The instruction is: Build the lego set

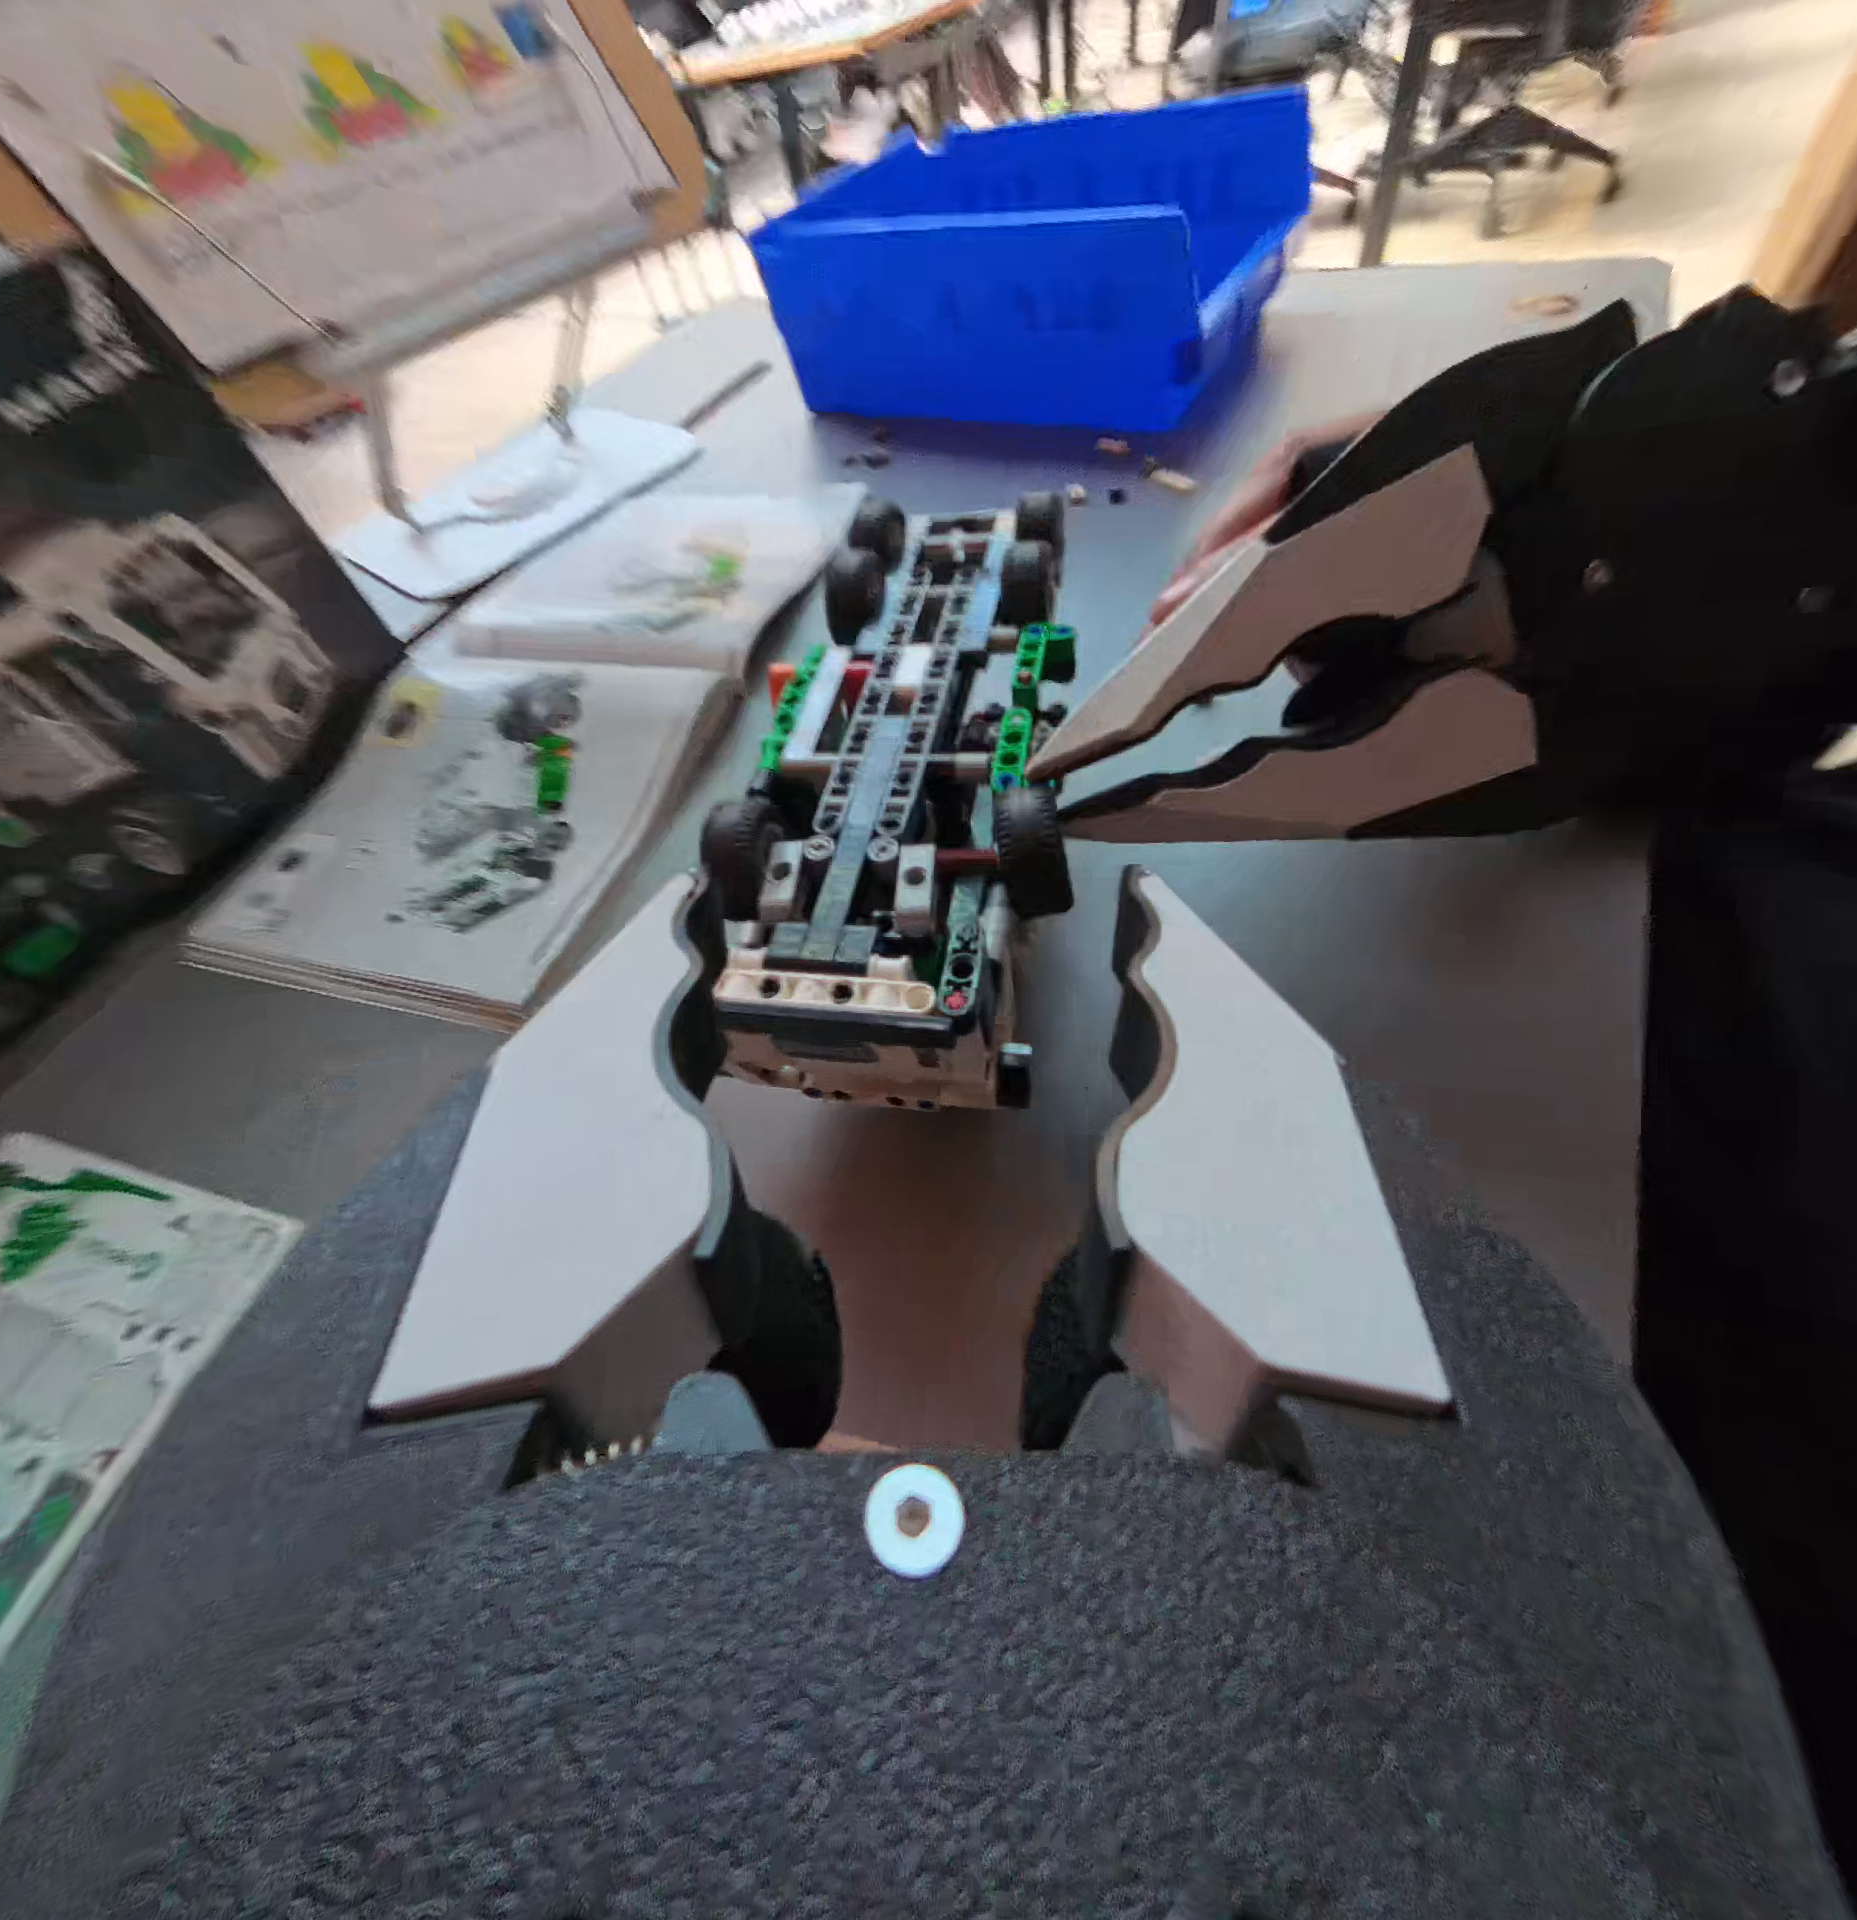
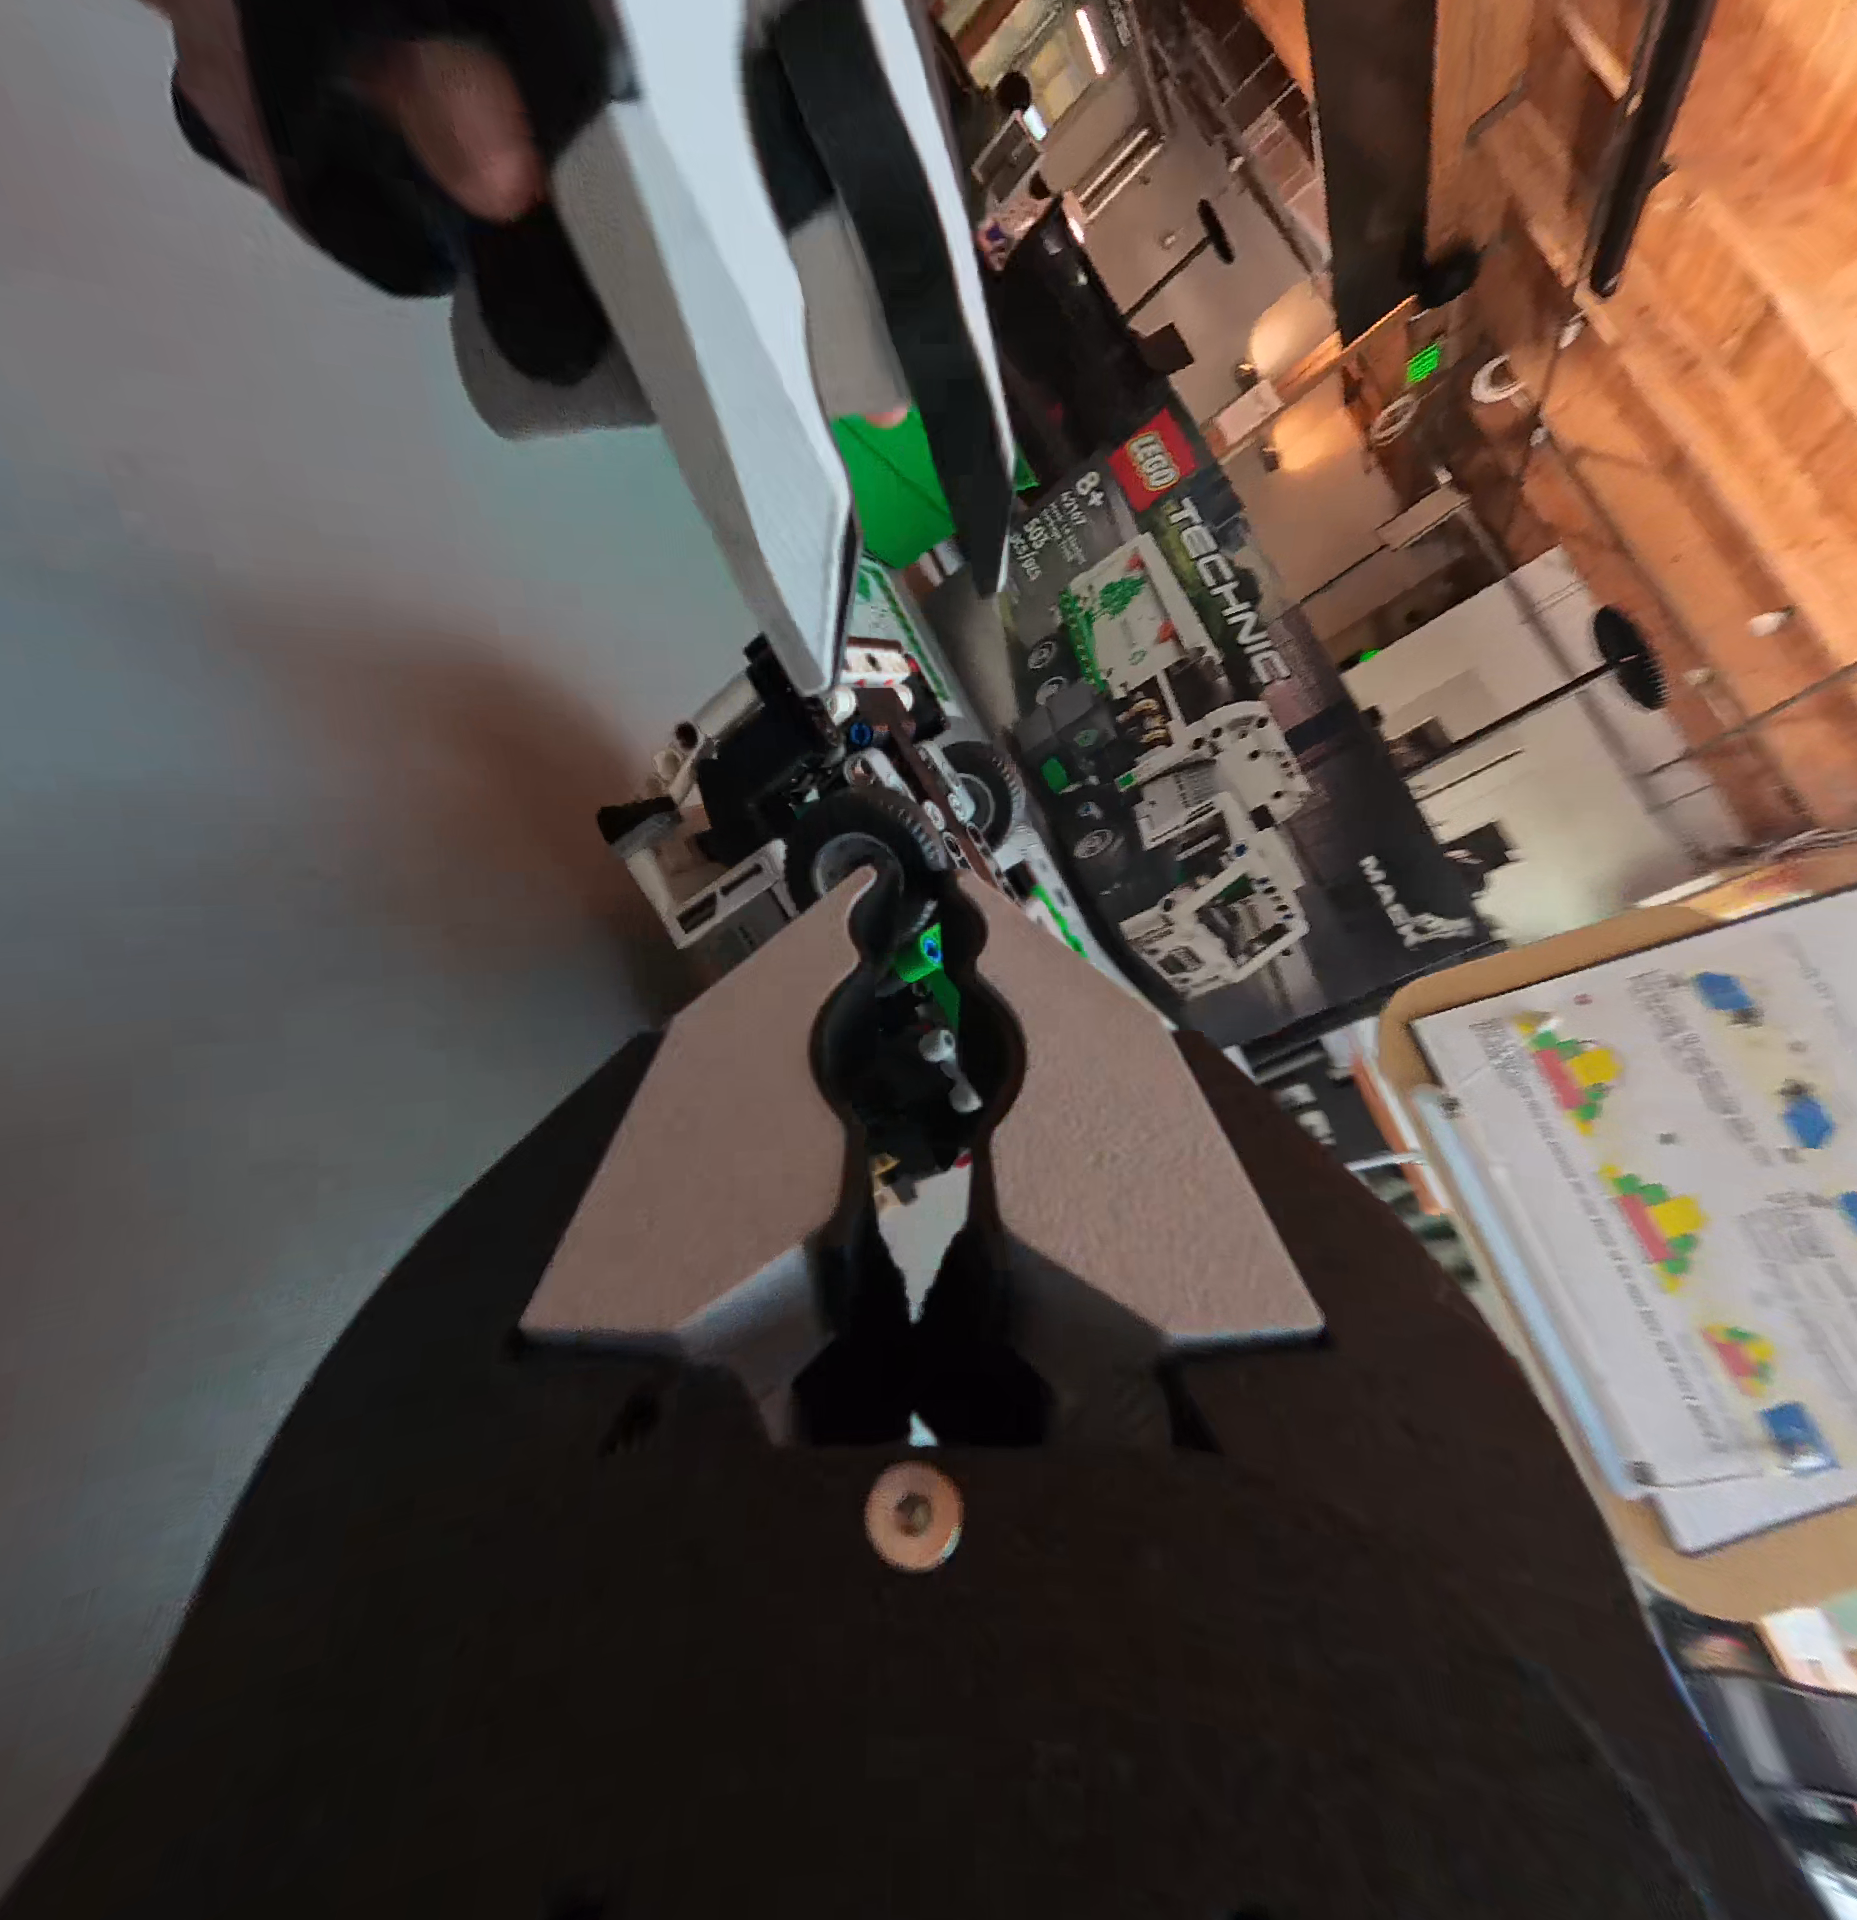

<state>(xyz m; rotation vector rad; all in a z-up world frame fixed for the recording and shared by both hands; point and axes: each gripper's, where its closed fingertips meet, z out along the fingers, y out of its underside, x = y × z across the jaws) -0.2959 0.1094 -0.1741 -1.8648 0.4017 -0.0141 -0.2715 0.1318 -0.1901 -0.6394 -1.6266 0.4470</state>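
Observation:
The lego truck lies upside down on the dark table, wheels up, with its white cab end towards me. My left gripper is open, one finger on each side of the cab end; the left finger is close to a front wheel and the right finger stands apart. My right gripper reaches in from the right, nearly shut, and its tips pinch the truck's side where a green beam meets the front wheel. In the right wrist view the green beam and the wheel sit between the right gripper's tips.
A blue bin stands behind the truck, with loose small pieces in front of it. An open instruction booklet, the set's box and a clipboard with brick pictures are on the left. A sheet lies near left. The grippers' ends are close to 5 cm from one another.

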